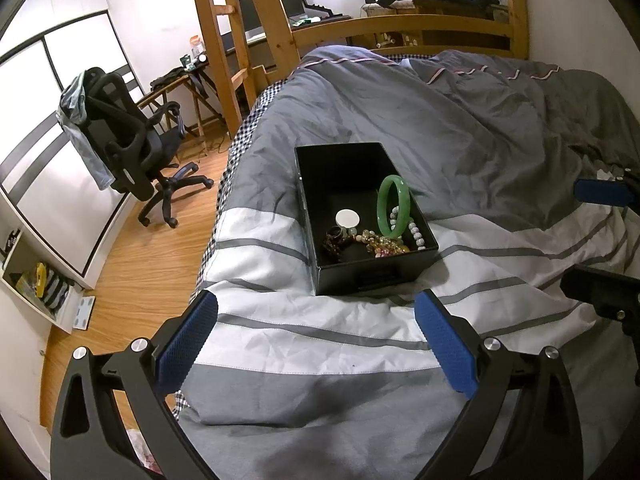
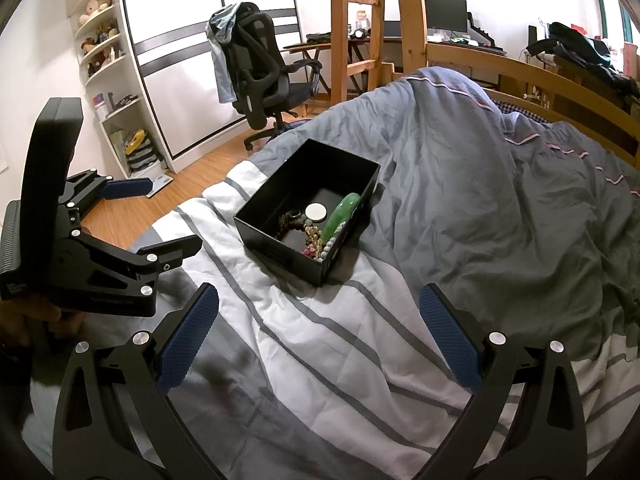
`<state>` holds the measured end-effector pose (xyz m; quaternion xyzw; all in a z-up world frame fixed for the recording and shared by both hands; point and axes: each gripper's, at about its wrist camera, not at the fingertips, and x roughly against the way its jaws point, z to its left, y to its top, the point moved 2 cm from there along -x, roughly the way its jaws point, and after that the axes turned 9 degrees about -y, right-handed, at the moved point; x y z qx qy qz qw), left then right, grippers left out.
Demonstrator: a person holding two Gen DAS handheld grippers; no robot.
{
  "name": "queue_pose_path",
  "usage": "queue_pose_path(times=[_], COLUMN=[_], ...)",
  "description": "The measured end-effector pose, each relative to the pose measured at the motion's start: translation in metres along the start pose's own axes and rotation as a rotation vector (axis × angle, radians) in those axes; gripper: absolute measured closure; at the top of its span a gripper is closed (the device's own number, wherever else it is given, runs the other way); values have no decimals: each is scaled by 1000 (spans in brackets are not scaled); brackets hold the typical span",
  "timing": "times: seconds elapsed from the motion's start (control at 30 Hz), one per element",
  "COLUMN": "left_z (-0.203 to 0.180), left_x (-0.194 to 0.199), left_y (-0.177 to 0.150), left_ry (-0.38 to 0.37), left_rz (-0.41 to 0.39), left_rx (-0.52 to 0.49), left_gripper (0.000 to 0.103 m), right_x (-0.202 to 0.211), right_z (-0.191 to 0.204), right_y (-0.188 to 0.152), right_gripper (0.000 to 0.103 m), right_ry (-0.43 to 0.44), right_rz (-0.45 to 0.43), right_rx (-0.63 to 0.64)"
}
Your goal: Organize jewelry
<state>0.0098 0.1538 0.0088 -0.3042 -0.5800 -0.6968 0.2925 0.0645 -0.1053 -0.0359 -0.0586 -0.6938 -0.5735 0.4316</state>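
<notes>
A black open box [image 1: 332, 168] sits on the striped duvet; it also shows in the right wrist view [image 2: 280, 248]. In it lie a green bangle [image 1: 394, 205], a white round disc [image 1: 347, 218], amber bead bracelets [image 1: 382, 242], a pale bead bracelet [image 1: 416, 234] and dark rings [image 1: 334, 236]. The bangle [image 2: 342, 214] and disc [image 2: 316, 212] show in the right wrist view too. My left gripper [image 1: 316, 340] is open and empty, just in front of the box. My right gripper [image 2: 318, 336] is open and empty, a little short of the box.
The grey and white duvet [image 1: 320, 352] covers the bed. A black office chair [image 1: 132, 148] stands on the wood floor at the left. A wooden bunk frame [image 1: 224, 40] rises behind. White shelves [image 2: 108, 80] line the wall.
</notes>
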Motion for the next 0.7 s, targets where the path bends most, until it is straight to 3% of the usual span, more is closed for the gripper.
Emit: queue_pose_path(times=[0.7], left_z=[1], left_x=[-1], left_y=[-1], left_ry=[-14], left_rz=[6], left_rx=[-7], left_gripper=[6], right_x=[-4], right_z=[0], right_y=[-3], right_gripper=[4], right_ry=[-2], right_rz=[9], right_rx=[-3])
